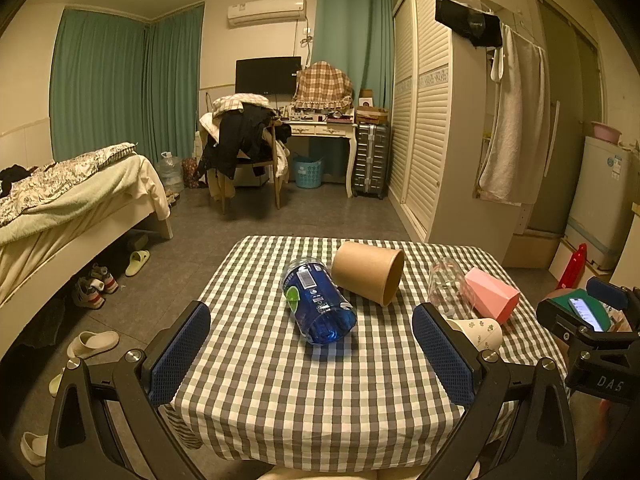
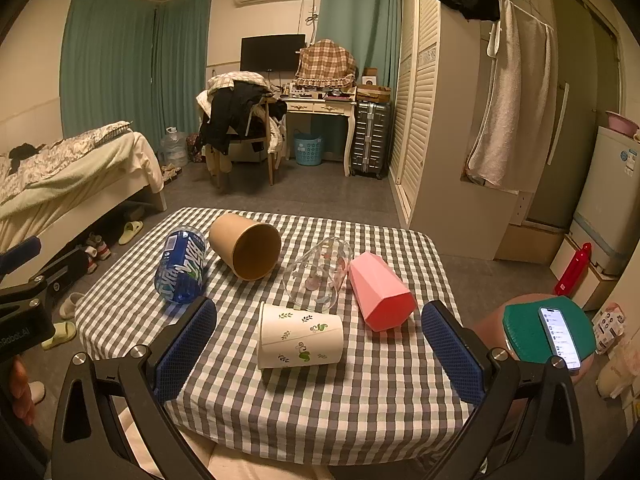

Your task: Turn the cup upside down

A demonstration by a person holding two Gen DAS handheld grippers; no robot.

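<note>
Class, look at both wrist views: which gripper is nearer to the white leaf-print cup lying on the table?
Right. The right gripper frames the white leaf-print cup between its open fingers. The left gripper faces the blue bottle, with that cup off beyond its right finger.

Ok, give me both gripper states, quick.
Left gripper: open, holding nothing.
Right gripper: open, holding nothing.
</note>
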